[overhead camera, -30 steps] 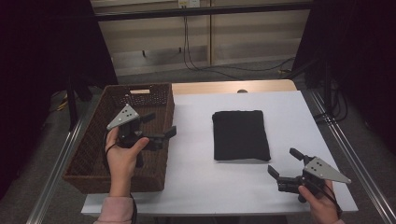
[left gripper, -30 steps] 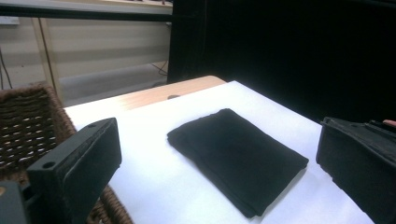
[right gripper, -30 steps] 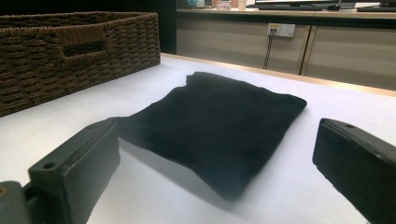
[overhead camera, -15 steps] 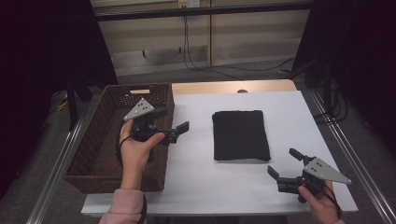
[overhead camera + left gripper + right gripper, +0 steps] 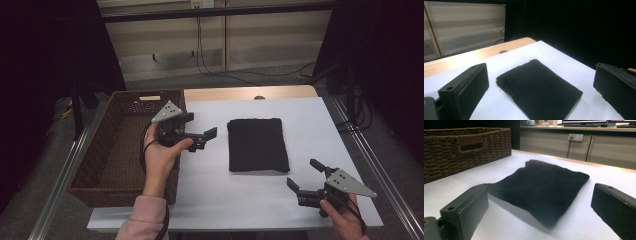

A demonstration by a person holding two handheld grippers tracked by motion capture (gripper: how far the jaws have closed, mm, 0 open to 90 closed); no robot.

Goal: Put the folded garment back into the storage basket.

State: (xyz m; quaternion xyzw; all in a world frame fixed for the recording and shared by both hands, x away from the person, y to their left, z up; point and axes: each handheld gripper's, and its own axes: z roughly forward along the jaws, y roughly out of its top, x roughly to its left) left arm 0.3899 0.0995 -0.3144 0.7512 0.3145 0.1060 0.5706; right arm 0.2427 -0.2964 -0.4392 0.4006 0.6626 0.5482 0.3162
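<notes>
With both grippers' fingers spread empty, the left gripper (image 5: 202,137) should probably straddle the folded black cloth's (image 5: 257,145) near edge squarely, the right gripper (image 5: 303,176) likewise.

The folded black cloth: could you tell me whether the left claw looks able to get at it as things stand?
Probably yes: the left claw is open and faces the black cloth, with bare white table between them.

- Black folded cloth (image 5: 258,145): a flat, neat rectangle lying on the white table top (image 5: 310,120), right of the brown wicker basket (image 5: 120,150), apart from it.
</notes>
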